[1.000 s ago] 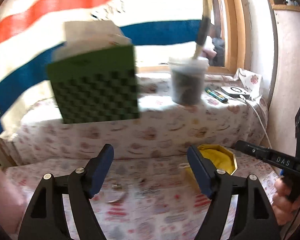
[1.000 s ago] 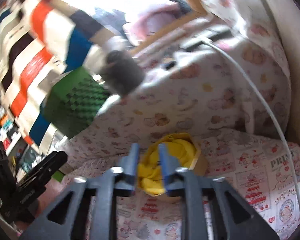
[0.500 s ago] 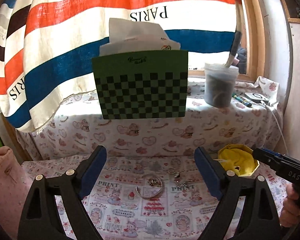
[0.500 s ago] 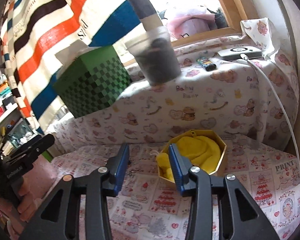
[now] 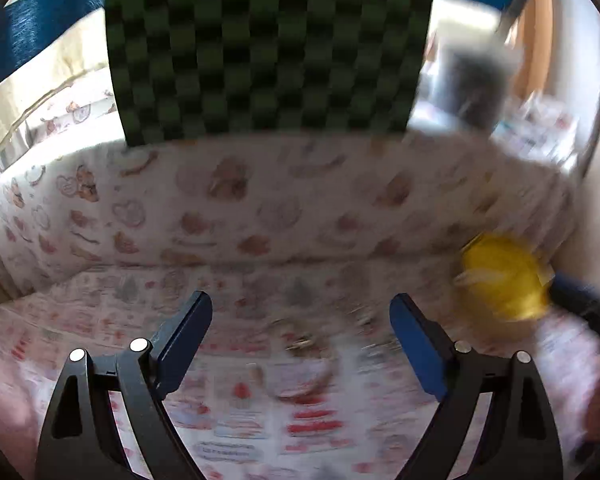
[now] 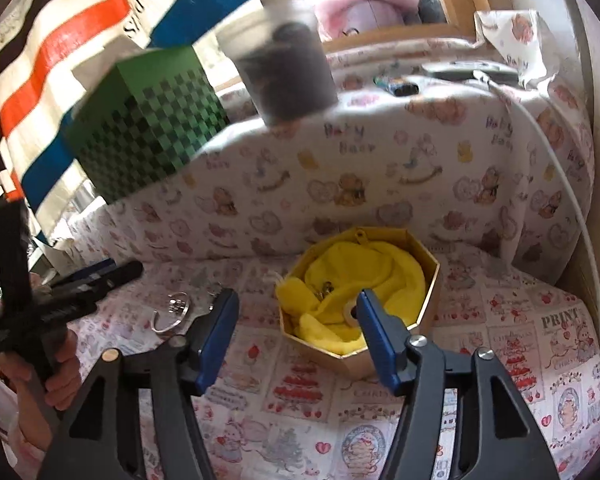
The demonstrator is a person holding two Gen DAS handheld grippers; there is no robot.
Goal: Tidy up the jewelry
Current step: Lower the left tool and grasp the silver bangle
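From the left wrist camera the picture is smeared. The left gripper [image 5: 300, 332] has its jaws wide with nothing between them, aimed down at a silvery bangle [image 5: 300, 350] lying on the printed cloth [image 5: 260, 432] of the bench, probably lining up to straddle it. The gold octagonal box [image 5: 500, 276] with yellow lining shows at the right edge, and a green checkered board [image 5: 268, 48] stands behind.

From the right wrist camera the view is sharp. The right gripper [image 6: 296, 316] has its jaws opening and empty, pointed at the near rim of the box [image 6: 430, 300], whose yellow cloth [image 6: 364, 276] already cradles a small metal piece [image 6: 327, 289]. The bangle [image 6: 172, 314] and a smaller bit just beside it lie loose on the cloth left of the box, apart from it, near the left gripper [image 6: 112, 276] in the person's hand [image 6: 60, 368]. The box seems to be the destination.
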